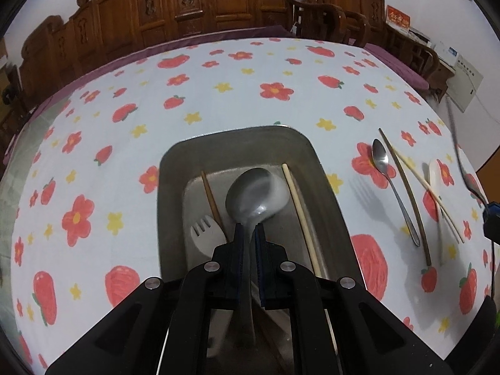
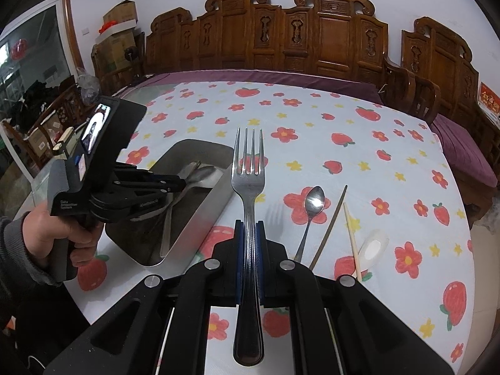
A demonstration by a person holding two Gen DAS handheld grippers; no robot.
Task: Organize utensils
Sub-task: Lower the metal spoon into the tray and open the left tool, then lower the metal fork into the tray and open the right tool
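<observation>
Home dining room: carved wooden chairs (image 2: 328, 31), floral tablecloth (image 2: 343, 143)

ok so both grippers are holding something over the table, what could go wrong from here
1. The left gripper pinches the large metal spoon only at its neck, bowl out front over the metal tray; it could pivot and drop.
2. The right gripper holds the metal fork mid-handle; heading to the tray, it may clash with the left gripper there.

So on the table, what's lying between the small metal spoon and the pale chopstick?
A dark brown chopstick lies between the small metal spoon and the pale chopstick, clearest in the right wrist view.
</observation>
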